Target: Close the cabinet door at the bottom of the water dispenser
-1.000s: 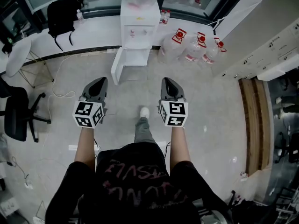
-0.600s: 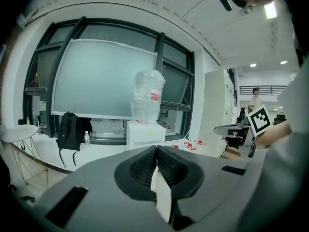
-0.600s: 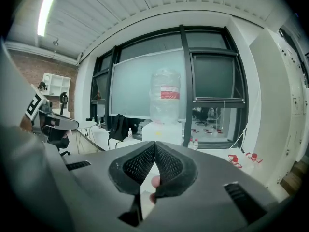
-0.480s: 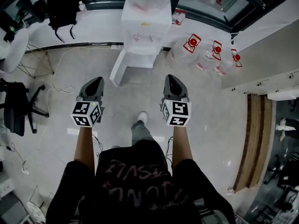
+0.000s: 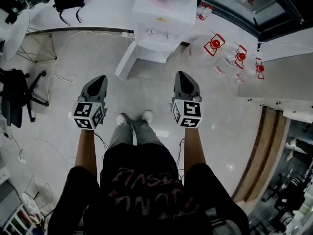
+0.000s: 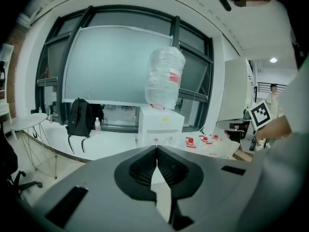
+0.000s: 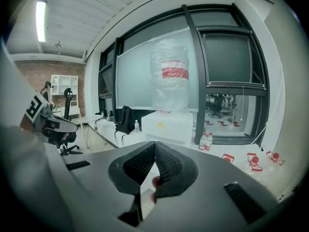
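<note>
Moved in on the water dispenser (image 5: 159, 18) over the last second. Sat further off at 12 o'clock a moment ago, now looms bigger and closer in the head view, with both feet side by side instead of mid-step. Means nearly done with the walk-up, by the look of it, but no contact yet. Well apart from the cabinet door (image 5: 128, 58), so nowhere near the actual closing.

Carrying the left tongs (image 5: 99, 78) and right tongs (image 5: 182, 75) out front, level with each other, aimed at 12 and tipped a bit downward. Checked each one's own view: pinched fully shut on both sides, tips touching, gripping nothing at all. Probably fine for a shove, no need to grab anything.

As for the door: swung wide open at the bottom of the dispenser, sticking out from its left front corner toward 7 o'clock, roughly square to the cabinet front. Plain white, thin, standing on edge just off the floor. Sits at about 1 o'clock from the left tongs and 11 from the right, so likely easiest to come in with the left from the 9 o'clock side and push toward 3 until flush. Can't spot a handle from here. Worth minding the 3 water jugs (image 5: 215, 50) lying at 1 o'clock.
</note>
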Available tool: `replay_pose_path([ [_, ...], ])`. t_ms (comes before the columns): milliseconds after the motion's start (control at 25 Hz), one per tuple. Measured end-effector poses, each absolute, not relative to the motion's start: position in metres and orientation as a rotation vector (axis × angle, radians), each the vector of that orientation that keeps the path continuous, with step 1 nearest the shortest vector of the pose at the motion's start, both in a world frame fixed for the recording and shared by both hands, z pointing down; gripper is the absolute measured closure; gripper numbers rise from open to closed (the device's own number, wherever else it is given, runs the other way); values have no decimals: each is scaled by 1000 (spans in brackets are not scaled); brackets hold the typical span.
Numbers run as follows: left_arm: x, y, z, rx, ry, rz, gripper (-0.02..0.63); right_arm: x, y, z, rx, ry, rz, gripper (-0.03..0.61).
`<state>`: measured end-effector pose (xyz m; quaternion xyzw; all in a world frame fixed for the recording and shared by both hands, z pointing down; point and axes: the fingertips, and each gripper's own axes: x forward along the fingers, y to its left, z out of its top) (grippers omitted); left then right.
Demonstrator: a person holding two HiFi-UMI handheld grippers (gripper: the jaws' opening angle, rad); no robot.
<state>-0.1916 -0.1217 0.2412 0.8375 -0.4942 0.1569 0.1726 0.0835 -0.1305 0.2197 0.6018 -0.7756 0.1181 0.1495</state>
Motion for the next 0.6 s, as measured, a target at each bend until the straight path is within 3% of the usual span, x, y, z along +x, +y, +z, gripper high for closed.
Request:
replay_pose_path([
  [600,-216,-179,330,2336,-1290,516,598,58,-182,291,1719,-2152,400,565],
])
